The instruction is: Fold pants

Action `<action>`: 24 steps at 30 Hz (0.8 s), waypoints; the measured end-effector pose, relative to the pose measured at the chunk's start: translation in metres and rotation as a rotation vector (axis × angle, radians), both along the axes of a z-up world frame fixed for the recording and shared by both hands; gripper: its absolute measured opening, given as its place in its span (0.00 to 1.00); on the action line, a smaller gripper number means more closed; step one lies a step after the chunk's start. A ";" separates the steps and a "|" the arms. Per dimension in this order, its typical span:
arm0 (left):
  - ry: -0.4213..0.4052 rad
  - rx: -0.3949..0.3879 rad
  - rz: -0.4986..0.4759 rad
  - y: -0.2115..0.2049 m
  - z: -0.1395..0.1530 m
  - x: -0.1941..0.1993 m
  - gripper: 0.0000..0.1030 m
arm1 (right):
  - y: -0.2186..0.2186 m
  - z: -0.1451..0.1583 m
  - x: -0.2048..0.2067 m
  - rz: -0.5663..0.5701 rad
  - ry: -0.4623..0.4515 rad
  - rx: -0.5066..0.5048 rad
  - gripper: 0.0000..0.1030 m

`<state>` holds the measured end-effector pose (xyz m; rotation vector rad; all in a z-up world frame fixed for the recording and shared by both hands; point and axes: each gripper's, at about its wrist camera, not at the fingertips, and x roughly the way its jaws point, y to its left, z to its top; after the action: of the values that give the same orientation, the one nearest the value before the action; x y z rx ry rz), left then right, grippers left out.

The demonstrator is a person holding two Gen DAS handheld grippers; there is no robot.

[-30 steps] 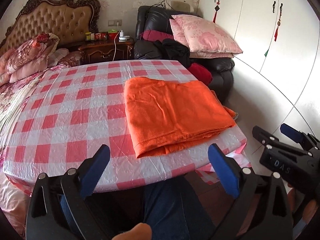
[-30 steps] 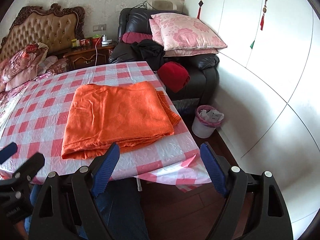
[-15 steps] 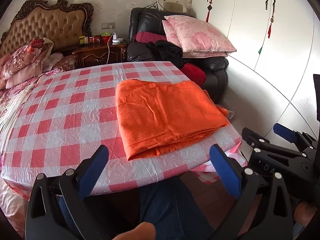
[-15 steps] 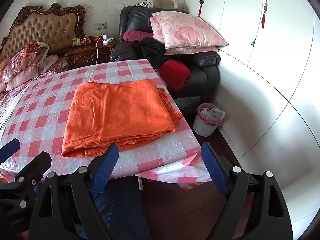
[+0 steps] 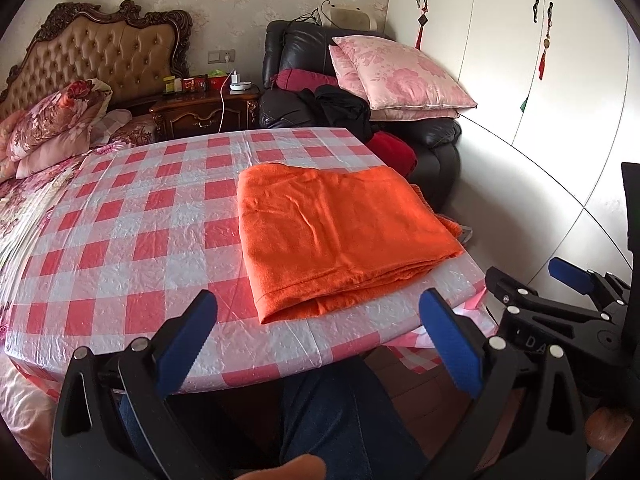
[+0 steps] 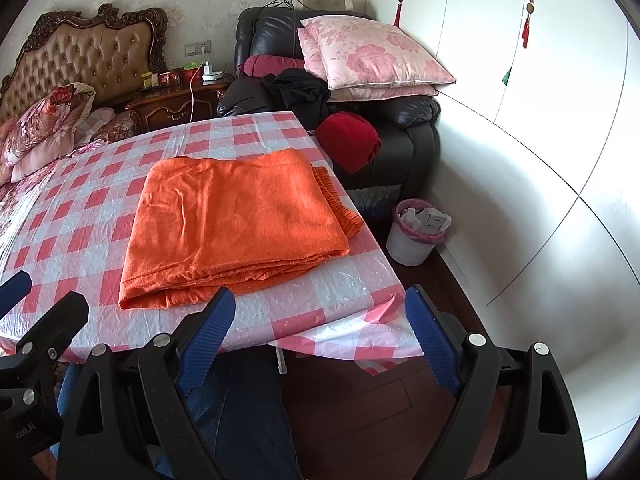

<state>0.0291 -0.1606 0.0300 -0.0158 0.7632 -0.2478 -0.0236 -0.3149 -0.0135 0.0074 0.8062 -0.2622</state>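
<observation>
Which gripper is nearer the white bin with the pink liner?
Right. The right gripper hangs off the table's corner on the white bin side; the left gripper sits further left, at the table's near edge.

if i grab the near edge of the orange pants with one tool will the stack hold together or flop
Probably flop: the pants are soft cloth in loose layers, visible along the near edge. Pinching one layer would likely peel it off the stack. On the glossy tablecloth, a push might slide the whole stack rather than bunch it.

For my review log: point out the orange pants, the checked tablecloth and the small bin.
orange pants (image 5: 336, 236), left wrist view, middle of the top folded layer.
checked tablecloth (image 5: 152, 240), left wrist view, bare patch left of the pants.
small bin (image 6: 408, 246), right wrist view, white outer wall.
</observation>
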 end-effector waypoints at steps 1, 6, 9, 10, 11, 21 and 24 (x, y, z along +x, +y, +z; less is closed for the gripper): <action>0.000 0.001 0.000 0.000 0.000 0.000 0.98 | 0.000 0.000 0.000 0.001 0.000 0.000 0.81; 0.000 0.006 -0.009 -0.002 -0.002 -0.001 0.98 | 0.000 0.000 0.000 0.000 0.000 0.000 0.81; 0.002 0.007 -0.014 -0.002 -0.003 -0.001 0.98 | 0.000 0.000 0.000 0.000 0.000 0.000 0.81; 0.002 0.008 -0.014 -0.002 -0.003 -0.001 0.98 | 0.000 0.000 0.000 0.001 0.000 0.001 0.81; 0.002 0.007 -0.013 -0.002 -0.003 -0.001 0.98 | 0.000 0.000 0.000 0.001 0.001 0.000 0.81; 0.006 0.005 -0.013 -0.001 -0.004 0.000 0.98 | 0.000 -0.003 -0.001 0.002 0.002 0.001 0.81; 0.006 0.004 -0.013 -0.001 -0.004 0.000 0.98 | 0.000 -0.004 -0.001 0.003 0.001 0.001 0.81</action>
<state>0.0288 -0.1620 0.0262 -0.0077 0.7704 -0.2590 -0.0250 -0.3148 -0.0170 0.0068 0.8077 -0.2592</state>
